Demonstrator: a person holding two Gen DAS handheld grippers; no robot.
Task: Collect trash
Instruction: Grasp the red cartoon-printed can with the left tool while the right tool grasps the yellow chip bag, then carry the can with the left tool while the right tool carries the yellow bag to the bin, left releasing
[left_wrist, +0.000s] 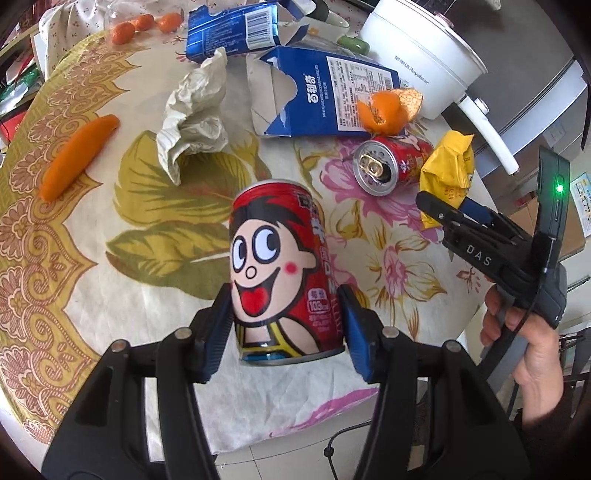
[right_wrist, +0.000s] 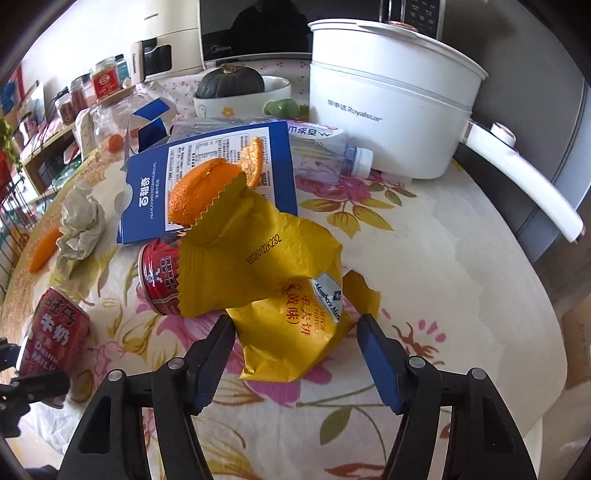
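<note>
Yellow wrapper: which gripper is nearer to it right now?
Right. The right gripper has the yellow wrapper between its open fingers, pads not pressing it. The left gripper is off to the side, clamped on the upright red can.

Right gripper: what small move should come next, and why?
Probably close the right gripper on the yellow wrapper. The wrapper lies between its fingers, but the pads do not yet press it, while the left gripper already clamps a red can.
</note>
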